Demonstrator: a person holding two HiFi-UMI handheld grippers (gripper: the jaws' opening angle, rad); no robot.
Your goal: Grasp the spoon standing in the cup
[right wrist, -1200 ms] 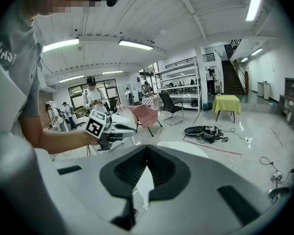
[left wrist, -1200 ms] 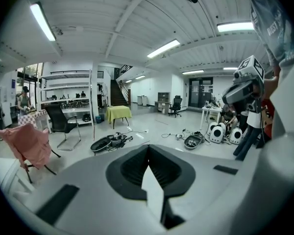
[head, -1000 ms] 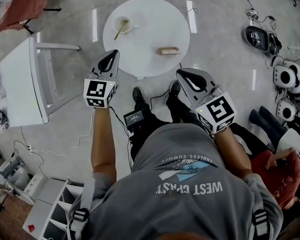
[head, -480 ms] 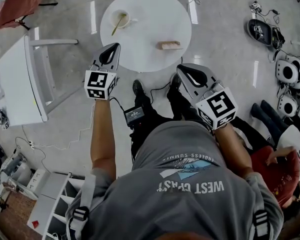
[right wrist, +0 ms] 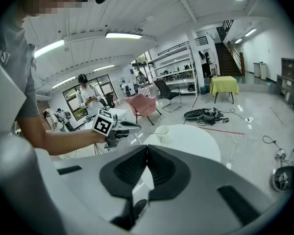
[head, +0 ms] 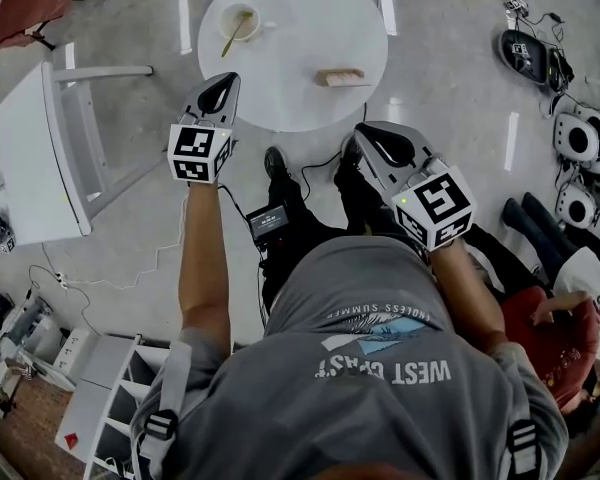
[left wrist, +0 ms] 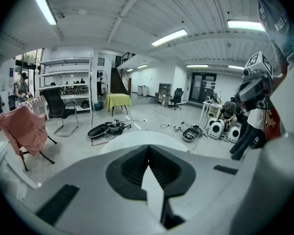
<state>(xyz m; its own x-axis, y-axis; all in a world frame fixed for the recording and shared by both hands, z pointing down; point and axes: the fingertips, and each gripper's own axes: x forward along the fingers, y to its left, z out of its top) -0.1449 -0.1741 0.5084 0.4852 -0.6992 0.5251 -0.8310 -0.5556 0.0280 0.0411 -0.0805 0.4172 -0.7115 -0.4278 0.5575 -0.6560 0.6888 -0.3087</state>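
Observation:
A white cup point(head: 240, 21) stands at the far left of the round white table point(head: 310, 13), with a gold-coloured spoon point(head: 234, 38) leaning out of it toward me. In the right gripper view the cup point(right wrist: 163, 133) shows beyond the jaws. My left gripper point(head: 227, 81) is shut and empty, at the table's near left edge, short of the cup. It also appears in the right gripper view as the left gripper point(right wrist: 121, 128). My right gripper point(head: 363, 134) is shut and empty, just off the table's near right edge. The left gripper view shows only the table top point(left wrist: 137, 138).
A small wooden block point(head: 338, 76) lies on the table's near right. A white chair point(head: 50, 158) stands to the left and a white shelf unit point(head: 100, 418) at bottom left. Bags, helmets point(head: 570, 148) and cables litter the floor at right. Another person point(head: 555, 338) crouches at lower right.
The table and cup have slid toward the top of the head view. Both grippers have edged forward to the table's near edge and stay shut.

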